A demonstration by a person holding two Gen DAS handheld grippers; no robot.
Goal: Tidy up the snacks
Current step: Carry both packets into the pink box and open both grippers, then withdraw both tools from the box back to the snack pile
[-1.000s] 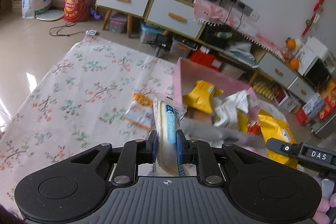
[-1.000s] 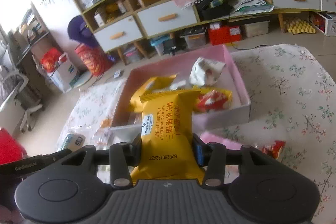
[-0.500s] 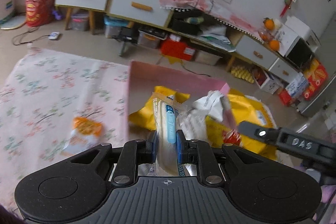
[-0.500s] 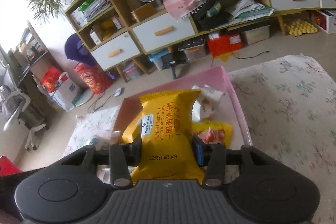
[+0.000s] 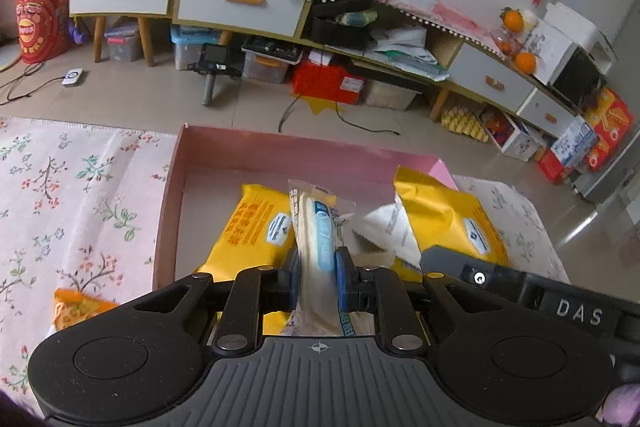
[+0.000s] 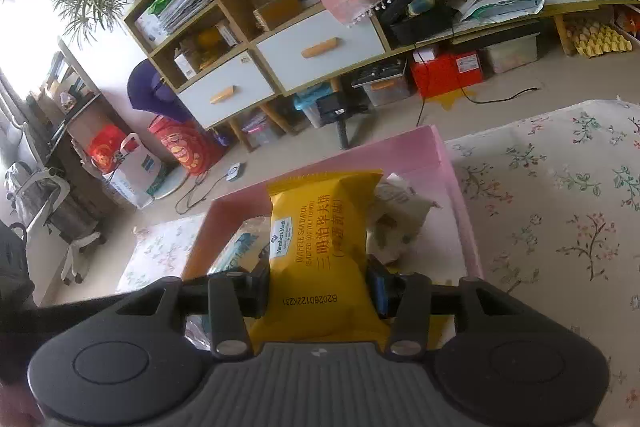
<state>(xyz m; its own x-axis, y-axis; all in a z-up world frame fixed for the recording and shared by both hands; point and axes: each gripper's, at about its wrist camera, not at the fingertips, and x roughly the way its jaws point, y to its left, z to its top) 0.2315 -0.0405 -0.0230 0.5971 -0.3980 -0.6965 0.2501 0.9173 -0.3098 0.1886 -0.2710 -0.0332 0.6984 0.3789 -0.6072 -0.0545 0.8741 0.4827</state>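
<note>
My left gripper (image 5: 318,277) is shut on a clear-wrapped white snack with a blue label (image 5: 318,227), held upright over the pink box (image 5: 280,147). A yellow waffle packet (image 5: 256,227) and a white packet (image 5: 384,227) lie inside the box. My right gripper (image 6: 318,281) is shut on a yellow waffle sandwich packet (image 6: 320,227), held over the same pink box (image 6: 440,151). That packet also shows in the left wrist view (image 5: 444,219), above the right gripper's black body. A white packet (image 6: 400,223) sits in the box beside it.
The box rests on a floral cloth (image 5: 60,195) (image 6: 560,207). An orange snack bag (image 5: 76,311) lies on the cloth left of the box. Beyond the table's far edge are a tiled floor, low cabinets with white drawers (image 5: 236,1) and storage bins.
Both grippers have moved forward and lower over the pink box with their snacks still held. The left one swung right, off the cloth and over the box's inside.
</note>
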